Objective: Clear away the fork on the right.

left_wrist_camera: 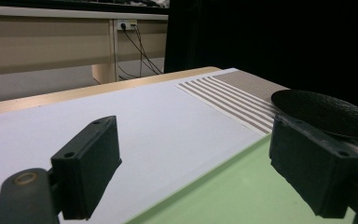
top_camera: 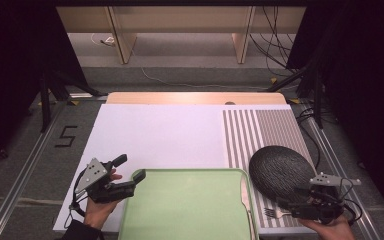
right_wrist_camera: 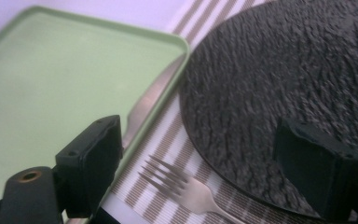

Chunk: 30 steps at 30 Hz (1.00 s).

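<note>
The right gripper, jaws apart and empty, hovers over a fork lying on the striped mat beside a dark plate. The left gripper, also apparently open, sits at the green tray corner.

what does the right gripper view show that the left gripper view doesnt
Right gripper view alone: a fork on the striped mat beside the plate, and a knife along the tray's edge. Left gripper view alone: the white table surface, a wooden desk and wall cables behind it. Shared: the green tray, the dark plate and the striped mat.
</note>
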Motion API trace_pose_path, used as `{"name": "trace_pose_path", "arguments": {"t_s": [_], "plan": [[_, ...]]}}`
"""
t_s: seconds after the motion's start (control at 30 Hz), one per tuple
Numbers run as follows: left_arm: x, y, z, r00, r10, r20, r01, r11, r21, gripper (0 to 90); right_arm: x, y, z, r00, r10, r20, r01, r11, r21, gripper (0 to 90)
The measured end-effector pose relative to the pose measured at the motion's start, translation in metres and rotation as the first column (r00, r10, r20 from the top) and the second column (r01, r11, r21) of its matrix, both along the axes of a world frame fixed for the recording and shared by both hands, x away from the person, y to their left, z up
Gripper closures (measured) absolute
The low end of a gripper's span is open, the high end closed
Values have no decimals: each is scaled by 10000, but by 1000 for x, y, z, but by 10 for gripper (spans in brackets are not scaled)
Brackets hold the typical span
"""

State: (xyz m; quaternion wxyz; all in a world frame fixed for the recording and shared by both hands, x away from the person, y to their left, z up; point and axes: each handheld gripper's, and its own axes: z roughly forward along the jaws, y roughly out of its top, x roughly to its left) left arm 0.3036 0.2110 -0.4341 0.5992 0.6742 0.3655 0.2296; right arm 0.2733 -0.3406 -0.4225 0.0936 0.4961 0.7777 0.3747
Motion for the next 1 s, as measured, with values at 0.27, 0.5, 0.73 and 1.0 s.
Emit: {"name": "trace_pose_path", "arguments": {"t_s": [0.27,0.5,0.73,1.0], "plan": [[-2,1,0,10000,-43,65,43,10000,42,157,-3,-2,4,9997,89,-234,-106,9973,-732,168],[-1,-1,0,9999,-76,70,75,9999,103,157,-6,-7,1,9981,80,-612,-173,9879,-1539,177],[-1,0,0,10000,-60,68,60,9999,93,157,-6,-17,-3,9934,-331,-1099,80,9750,-2221,156],[-1,-1,0,9999,-84,63,83,9999,103,157,-4,-25,-14,9860,-550,-1577,109,9633,-2681,159]]}}
